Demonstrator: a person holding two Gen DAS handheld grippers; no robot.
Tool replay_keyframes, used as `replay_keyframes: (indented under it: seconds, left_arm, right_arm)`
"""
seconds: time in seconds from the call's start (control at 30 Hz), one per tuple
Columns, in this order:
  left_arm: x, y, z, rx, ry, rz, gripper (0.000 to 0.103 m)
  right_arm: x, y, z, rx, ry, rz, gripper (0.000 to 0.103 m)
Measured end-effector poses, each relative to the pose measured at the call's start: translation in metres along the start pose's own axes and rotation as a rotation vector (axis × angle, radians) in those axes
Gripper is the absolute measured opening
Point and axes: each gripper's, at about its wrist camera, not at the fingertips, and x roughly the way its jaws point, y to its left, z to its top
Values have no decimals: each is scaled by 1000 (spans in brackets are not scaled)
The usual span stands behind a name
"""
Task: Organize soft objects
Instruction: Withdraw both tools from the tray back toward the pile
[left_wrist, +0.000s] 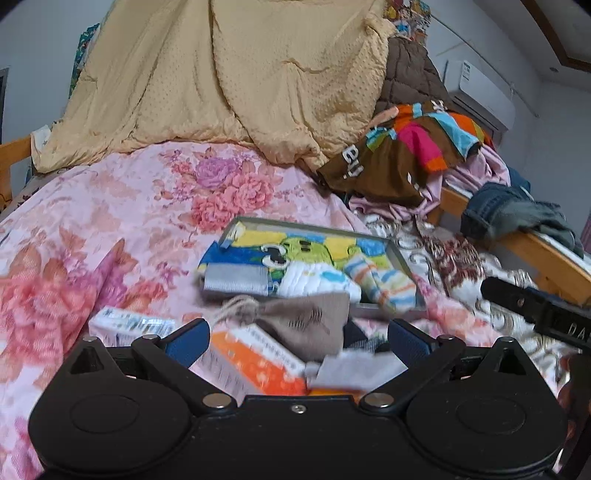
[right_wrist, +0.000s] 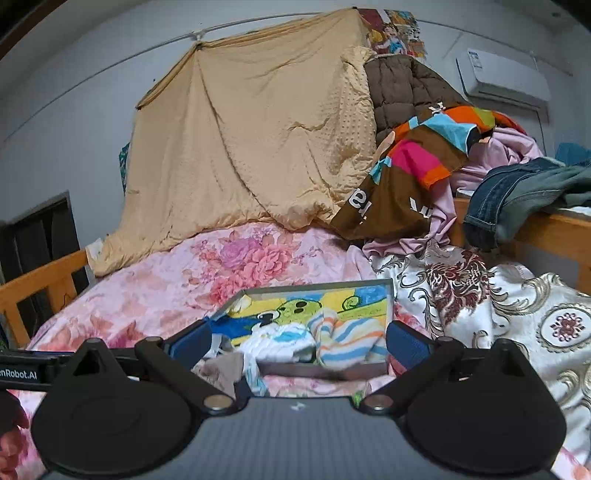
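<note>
A shallow grey tray lies on the pink floral bedspread. In it lie a cartoon-print cloth, a grey folded cloth, a white patterned cloth and striped socks. A tan drawstring pouch lies over the tray's near edge. My left gripper is open just before the pouch, above an orange and white box. My right gripper is open at the tray's near edge, with the striped socks and white cloth between its fingers.
A white box lies left of the left gripper. A yellow quilt hangs behind. A heap of clothes and jeans on a wooden rail lie at right. A patterned white cloth covers the right side.
</note>
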Motion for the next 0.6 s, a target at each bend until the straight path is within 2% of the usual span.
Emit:
replay_keyframes:
  seconds: [0.33, 0.6]
  left_arm:
    - [-19, 6, -32, 54, 56, -17, 102]
    - [-33, 7, -40, 81, 54, -32, 102]
  right_arm:
    - [-41, 21, -26, 1, 43, -4, 103]
    - [-63, 33, -44, 11, 100, -48, 103]
